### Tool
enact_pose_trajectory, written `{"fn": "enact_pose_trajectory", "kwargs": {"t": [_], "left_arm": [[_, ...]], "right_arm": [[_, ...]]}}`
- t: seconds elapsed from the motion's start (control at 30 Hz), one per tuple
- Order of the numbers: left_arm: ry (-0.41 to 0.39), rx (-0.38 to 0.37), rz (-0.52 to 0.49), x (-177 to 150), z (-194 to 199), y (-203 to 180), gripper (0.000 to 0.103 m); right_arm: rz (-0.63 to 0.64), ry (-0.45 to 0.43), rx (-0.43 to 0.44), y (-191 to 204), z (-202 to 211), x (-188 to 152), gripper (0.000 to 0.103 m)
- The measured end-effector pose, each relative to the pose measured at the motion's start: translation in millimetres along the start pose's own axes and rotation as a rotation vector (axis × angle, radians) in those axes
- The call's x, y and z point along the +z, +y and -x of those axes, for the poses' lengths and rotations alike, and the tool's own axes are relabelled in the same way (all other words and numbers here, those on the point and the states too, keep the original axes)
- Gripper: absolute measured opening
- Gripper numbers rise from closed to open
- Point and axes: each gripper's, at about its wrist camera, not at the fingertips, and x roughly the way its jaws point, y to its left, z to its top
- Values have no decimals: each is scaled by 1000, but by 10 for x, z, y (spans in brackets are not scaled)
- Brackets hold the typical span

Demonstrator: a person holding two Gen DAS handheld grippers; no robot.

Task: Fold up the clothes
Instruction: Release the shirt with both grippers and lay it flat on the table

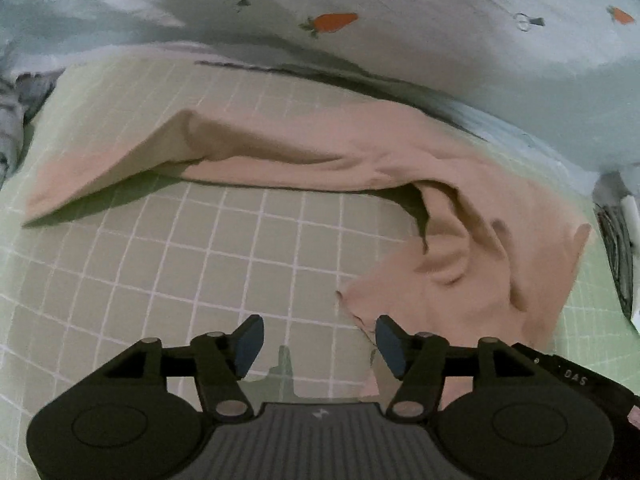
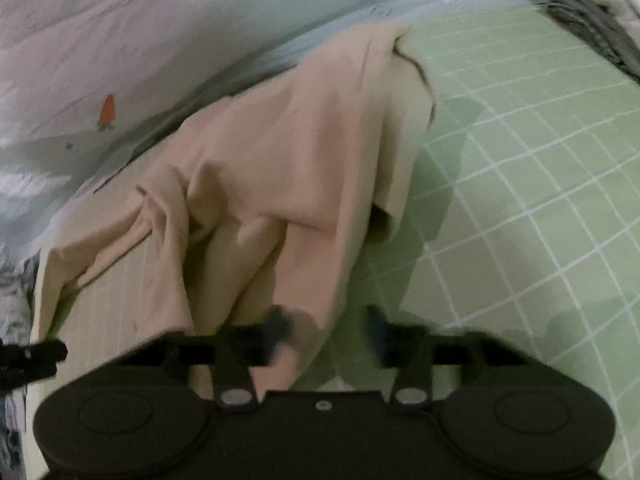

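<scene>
A beige garment lies crumpled on a green sheet with a white grid. One long flap stretches to the left, and a bunched part lies to the right. My left gripper is open low over the sheet, its right fingertip at the garment's near corner, with nothing between the pads. In the right wrist view the same garment rises in folds ahead. My right gripper is blurred and open, its left fingertip overlapping the garment's lower edge.
A pale blue duvet with carrot prints is heaped along the far side, also visible as the duvet. Grey striped fabric lies at the left edge. Bare green sheet extends to the right. A black gripper part pokes in at left.
</scene>
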Motion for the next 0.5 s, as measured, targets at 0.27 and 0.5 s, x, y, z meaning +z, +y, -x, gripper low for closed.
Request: {"fn": "enact_pose_trajectory", "kwargs": {"t": [0.27,0.5], "left_arm": [[-4,3,7,-215,107,-179,65],[26,-10,11,-440,107,-417,66]], "right_arm": [[148,-164,-64,-194,628,255,3],[307,-323,-187,-399,1184,661,3]]}}
